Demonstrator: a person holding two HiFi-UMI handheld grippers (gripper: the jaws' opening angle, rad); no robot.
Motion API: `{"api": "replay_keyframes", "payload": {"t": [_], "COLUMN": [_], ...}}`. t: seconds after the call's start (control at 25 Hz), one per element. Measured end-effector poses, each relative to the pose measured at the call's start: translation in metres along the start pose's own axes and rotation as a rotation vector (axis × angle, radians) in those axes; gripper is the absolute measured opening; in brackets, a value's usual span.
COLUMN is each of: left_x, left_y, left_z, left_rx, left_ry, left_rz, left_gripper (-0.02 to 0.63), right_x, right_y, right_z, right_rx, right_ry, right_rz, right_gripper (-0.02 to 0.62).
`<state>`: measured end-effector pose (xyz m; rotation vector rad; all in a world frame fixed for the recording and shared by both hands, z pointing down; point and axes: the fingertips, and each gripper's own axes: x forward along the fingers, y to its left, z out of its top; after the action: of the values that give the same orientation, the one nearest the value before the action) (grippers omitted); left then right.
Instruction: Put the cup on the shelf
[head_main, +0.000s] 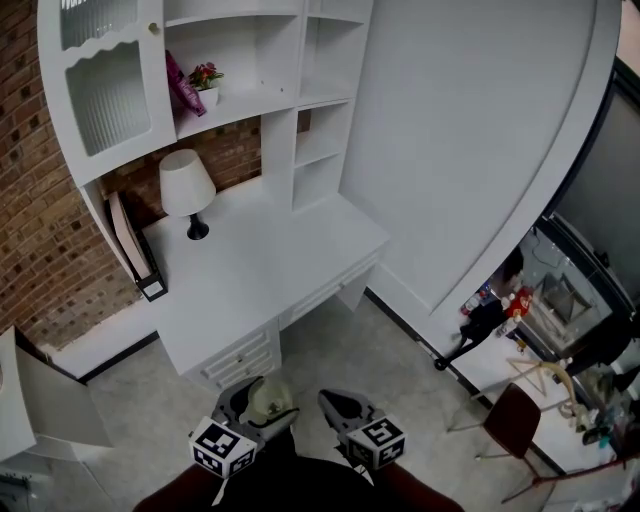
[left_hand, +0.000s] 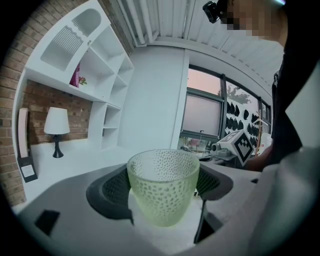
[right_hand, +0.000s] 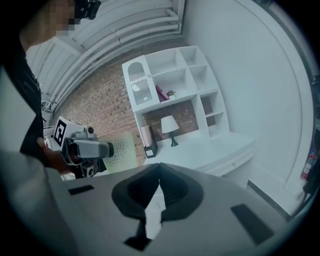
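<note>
**Holding the cup low, shelf far ahead**

The pale green dimpled cup (left_hand: 162, 175) sits upright, mouth up, between the jaws of the left gripper (left_hand: 162, 192). The dark pads press on its two sides, so the jaws are spread as wide as the cup and closed firmly on it. From above, the cup (head_main: 268, 402) is close in against the person's body, low over the floor.

The right gripper (right_hand: 159, 170) rides just beside it on the right. Its jaws are pressed together and nothing is between them. The left has the job; the right is free.

Now the relation that matters. The white shelf unit (head_main: 270, 100) stands ahead of the tongs and well above them, well apart from the cup. The white desk (head_main: 270, 265) lies between them, so I'd judge the cup must travel forward and up over the desktop, staying upright.

What's in the way? A white lamp (head_main: 187, 188) stands on the desk, ahead and to the left. A file holder (head_main: 132, 245) is further left of it. On the wide shelf above the lamp there's a small flower pot (head_main: 207, 80) and something pink (head_main: 181, 85) beside it. The narrow open compartments (head_main: 320, 145), ahead and to the right, look bare, as far as I can tell. Those seem the easier landing, well clear of the lamp's shade.
</note>
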<state>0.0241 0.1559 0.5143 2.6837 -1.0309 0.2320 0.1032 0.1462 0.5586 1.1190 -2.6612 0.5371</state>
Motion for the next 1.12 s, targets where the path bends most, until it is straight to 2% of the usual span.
{"api": "replay_keyframes", "payload": {"t": [0.32,0.48,0.72,1.12], "left_x": [0.040,0.062,0.090,0.125], "left_y": [0.051,0.090,0.158,0.261], "left_z": [0.015,0.034,0.072,0.103], "left_rx": [0.004,-0.013,0.002,0.019], "left_ry": [0.009,0.003,-0.036,-0.057], "left_rz": [-0.008,0.010,0.021,0.031], "left_gripper": [0.382,0.382,0.382,0.382], "right_x": [0.051,0.086,0.143,0.240], "right_y": [-0.038,-0.059,-0.087,-0.128], "right_z": [0.014,0.043,0.089,0.147], "right_rx": [-0.019,-0.046,-0.087,-0.128], "right_ry": [0.076,0.080,0.075,0.042], "right_rz": [-0.002,0.011,0.019,0.020], "right_gripper": [0.005,0.005,0.005,0.005]}}
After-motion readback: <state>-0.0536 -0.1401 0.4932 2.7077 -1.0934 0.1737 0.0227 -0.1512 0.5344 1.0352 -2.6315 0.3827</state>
